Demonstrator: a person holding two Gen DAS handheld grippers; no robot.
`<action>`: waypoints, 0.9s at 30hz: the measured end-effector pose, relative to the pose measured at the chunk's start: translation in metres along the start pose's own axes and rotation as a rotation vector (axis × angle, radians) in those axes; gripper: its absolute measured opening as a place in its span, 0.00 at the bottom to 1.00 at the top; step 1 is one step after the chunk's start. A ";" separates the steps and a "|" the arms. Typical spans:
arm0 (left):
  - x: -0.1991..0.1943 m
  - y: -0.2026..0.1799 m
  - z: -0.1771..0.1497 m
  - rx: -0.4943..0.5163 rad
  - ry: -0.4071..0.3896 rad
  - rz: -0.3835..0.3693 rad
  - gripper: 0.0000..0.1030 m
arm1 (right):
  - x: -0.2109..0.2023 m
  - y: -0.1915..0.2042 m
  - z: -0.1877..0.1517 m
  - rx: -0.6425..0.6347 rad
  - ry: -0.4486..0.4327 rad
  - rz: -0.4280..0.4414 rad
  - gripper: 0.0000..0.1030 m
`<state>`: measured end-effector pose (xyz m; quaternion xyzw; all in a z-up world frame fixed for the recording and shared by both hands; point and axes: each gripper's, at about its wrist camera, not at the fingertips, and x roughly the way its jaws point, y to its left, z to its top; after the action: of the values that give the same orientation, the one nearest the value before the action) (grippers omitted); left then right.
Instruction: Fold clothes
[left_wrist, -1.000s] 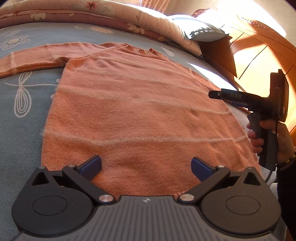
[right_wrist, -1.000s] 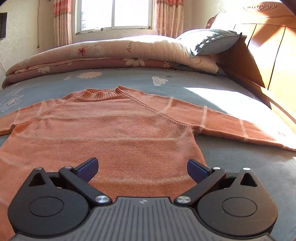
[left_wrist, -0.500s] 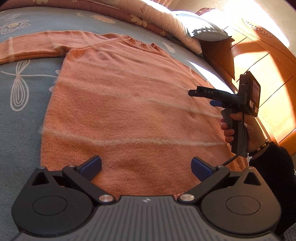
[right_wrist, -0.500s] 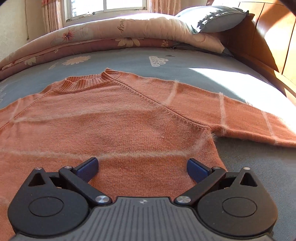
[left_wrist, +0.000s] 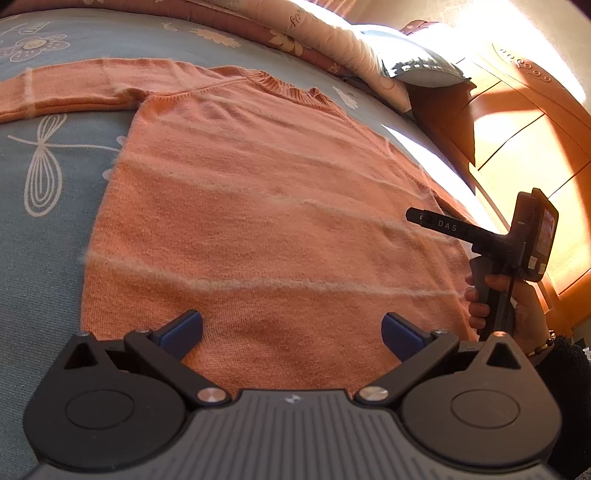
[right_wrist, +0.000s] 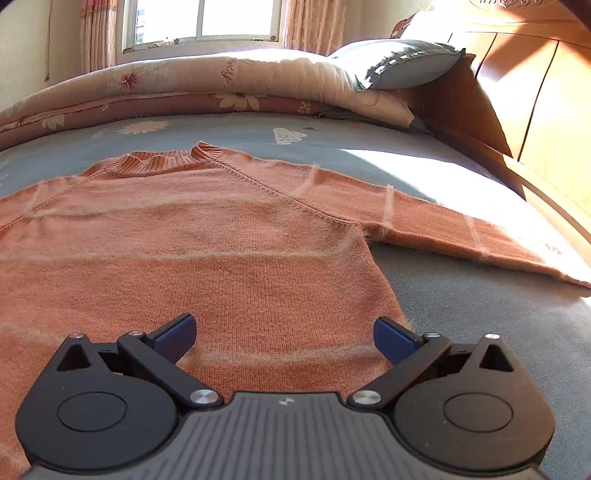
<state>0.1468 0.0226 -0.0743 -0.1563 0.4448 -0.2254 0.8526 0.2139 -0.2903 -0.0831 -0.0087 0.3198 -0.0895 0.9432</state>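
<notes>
The orange sweater (left_wrist: 258, 221) lies flat and face-up on the blue bedsheet (left_wrist: 40, 229), both sleeves spread outward, collar toward the folded quilt (right_wrist: 229, 81). The left gripper (left_wrist: 291, 332) is positioned over the hem, fingers spread wide, holding nothing. The right gripper (right_wrist: 284, 332) is positioned over the sweater's right side edge below the armpit, fingers likewise spread wide and empty. A hand (left_wrist: 517, 306) grips its handle beside the wooden headboard (left_wrist: 517, 140)
</notes>
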 end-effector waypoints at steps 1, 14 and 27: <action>0.000 0.000 0.000 0.000 0.001 0.000 0.99 | 0.005 0.002 0.006 -0.014 -0.010 0.010 1.00; 0.004 -0.004 0.000 0.038 0.000 0.011 0.99 | 0.015 -0.023 0.005 0.101 0.104 0.045 1.00; 0.006 -0.016 -0.007 0.081 -0.021 0.078 0.99 | -0.089 -0.047 -0.081 0.158 0.115 0.196 1.00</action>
<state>0.1398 0.0050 -0.0751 -0.1066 0.4320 -0.2081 0.8710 0.0876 -0.3180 -0.0904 0.1021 0.3645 -0.0221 0.9253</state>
